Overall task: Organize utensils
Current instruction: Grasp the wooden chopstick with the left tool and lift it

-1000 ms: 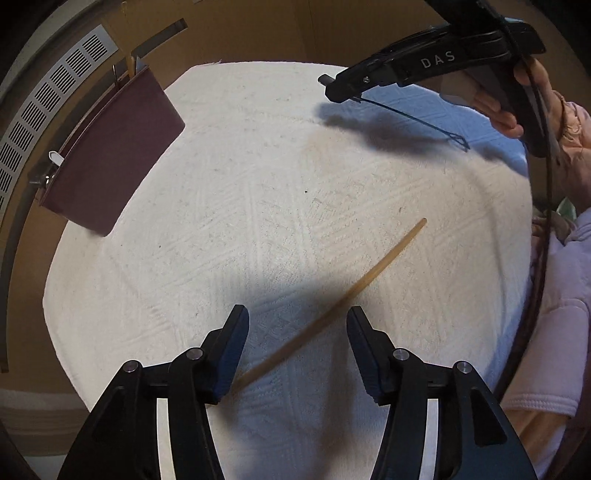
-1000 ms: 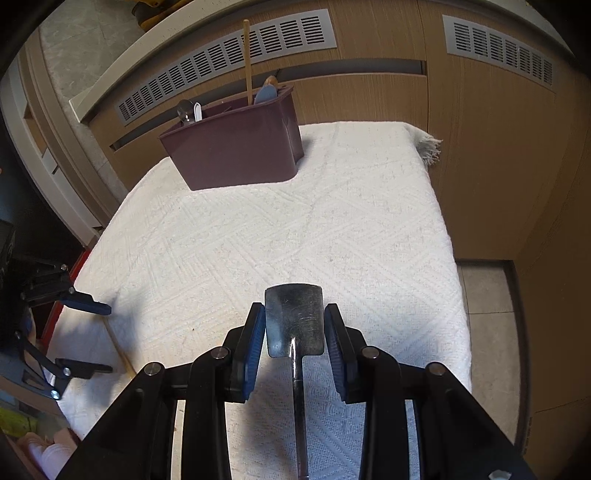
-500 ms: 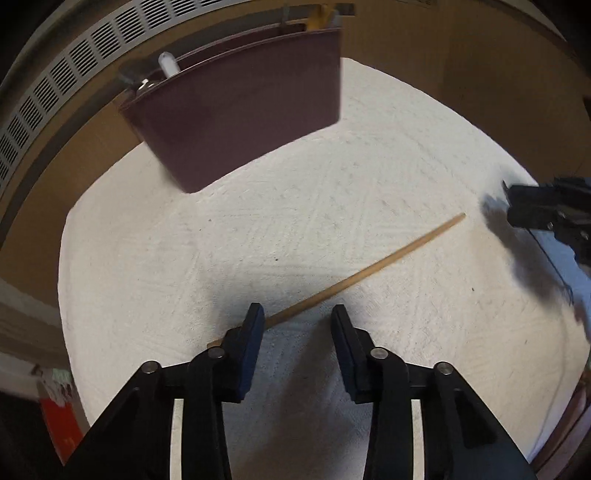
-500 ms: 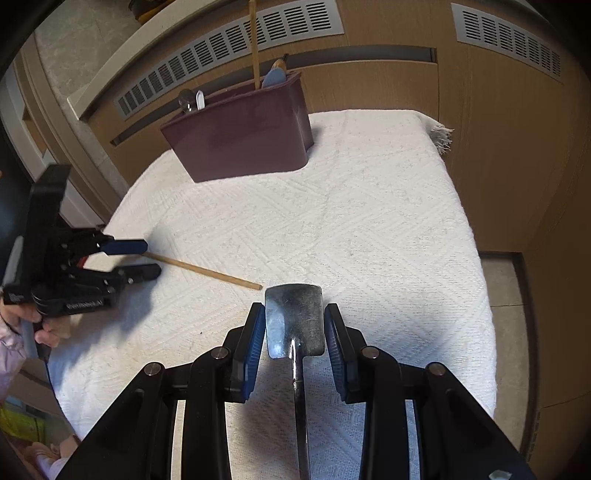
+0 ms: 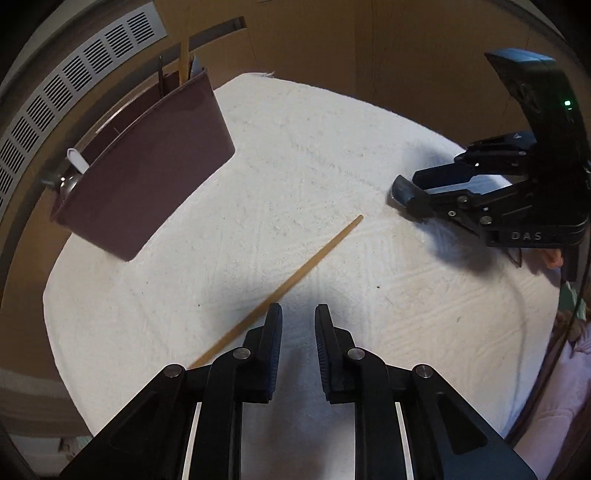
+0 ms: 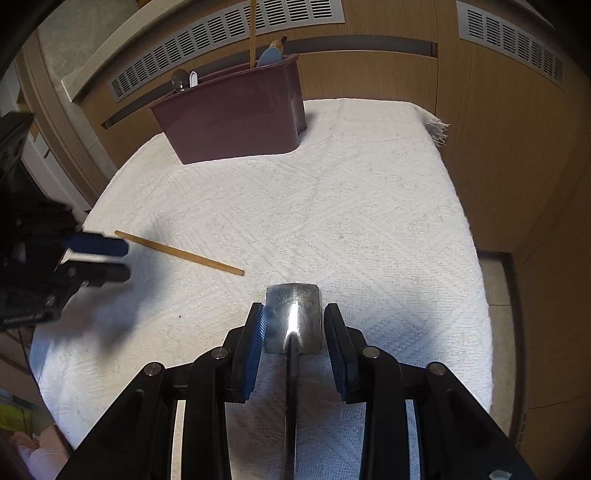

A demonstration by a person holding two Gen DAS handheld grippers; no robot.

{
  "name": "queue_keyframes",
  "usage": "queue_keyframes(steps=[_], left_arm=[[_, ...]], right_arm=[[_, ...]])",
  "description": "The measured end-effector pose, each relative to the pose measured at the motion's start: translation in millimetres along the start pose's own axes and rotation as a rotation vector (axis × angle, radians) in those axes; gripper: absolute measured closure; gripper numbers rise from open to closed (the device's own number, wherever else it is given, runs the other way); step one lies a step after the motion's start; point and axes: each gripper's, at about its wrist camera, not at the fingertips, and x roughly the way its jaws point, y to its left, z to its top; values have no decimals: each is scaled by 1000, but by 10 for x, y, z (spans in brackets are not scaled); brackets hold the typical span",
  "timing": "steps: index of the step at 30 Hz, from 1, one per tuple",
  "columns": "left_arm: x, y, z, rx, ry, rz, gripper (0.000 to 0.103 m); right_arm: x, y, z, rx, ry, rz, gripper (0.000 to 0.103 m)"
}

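The cloth [image 6: 369, 206] is white, woven, rough with a raised diamond pattern. On it, a matte plain-wood chopstick [image 6: 177, 252] and a glossy, scuffed metal spatula [image 6: 291, 317]; behind, the maroon bin [image 6: 232, 118] looks like smooth plastic.

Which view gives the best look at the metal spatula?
The right wrist view: the metal spatula fills the foreground, blade between the right gripper pads. The left wrist view shows only that gripper side-on; the spatula can't be made out.

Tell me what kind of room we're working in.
Probably a home, perhaps a kitchen or dining corner: a white woven cloth covers the table, a maroon utensil caddy stands on it, and wood panelling with vent grilles runs behind.
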Motion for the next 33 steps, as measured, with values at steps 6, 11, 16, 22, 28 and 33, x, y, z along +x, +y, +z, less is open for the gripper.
queue_keyframes(steps=[6,11,16,22,28,33], left_arm=[[315,430,-9,-85,92,-20,61],[280,779,-279,-288,92,-149,45],[60,405,-607,-301,95,-267,45],[-194,-189,-762,-201,86,-301,45],[-214,-387,-598,-46,94,-182,72],[-104,-534,-592,44,143,-147,77]], right_arm=[[-70,-24,-38,-5,1,18,68],[-68,-38,-70,-5,9,50,56],[-56,18,-58,-16,-4,30,55],[14,180,8,-111,5,-112,74],[-172,167,24,-94,-26,-73,74],[-303,68,-18,-61,-33,-53,74]])
